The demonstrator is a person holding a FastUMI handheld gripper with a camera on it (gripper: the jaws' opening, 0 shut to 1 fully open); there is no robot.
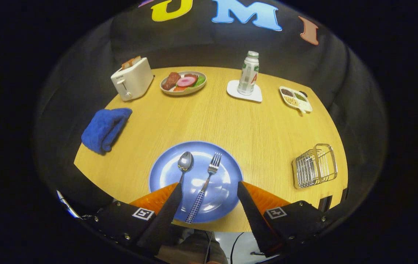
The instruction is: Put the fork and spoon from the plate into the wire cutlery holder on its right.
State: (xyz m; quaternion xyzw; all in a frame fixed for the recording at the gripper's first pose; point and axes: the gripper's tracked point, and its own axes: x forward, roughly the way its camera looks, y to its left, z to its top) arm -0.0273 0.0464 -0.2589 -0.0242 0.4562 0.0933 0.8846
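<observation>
A blue plate (227, 172) lies on the wooden table near its front edge. On it rest a silver spoon (185, 162) and, to its right, a fork (206, 183) with a checked handle, both pointing away from me. My gripper (209, 185) hangs open over the near part of the plate; the fork's handle lies between the fingers, and the spoon's handle runs under the left fingertip (175, 190). Nothing is held. The wire cutlery holder (315, 165) stands to the right of the plate, near the table's right edge.
A folded blue cloth (105, 129) lies left of the plate. At the back stand a white toaster (132, 79), a dish of food (183, 82), a bottle (249, 73) on a white coaster, and a divided snack tray (296, 99).
</observation>
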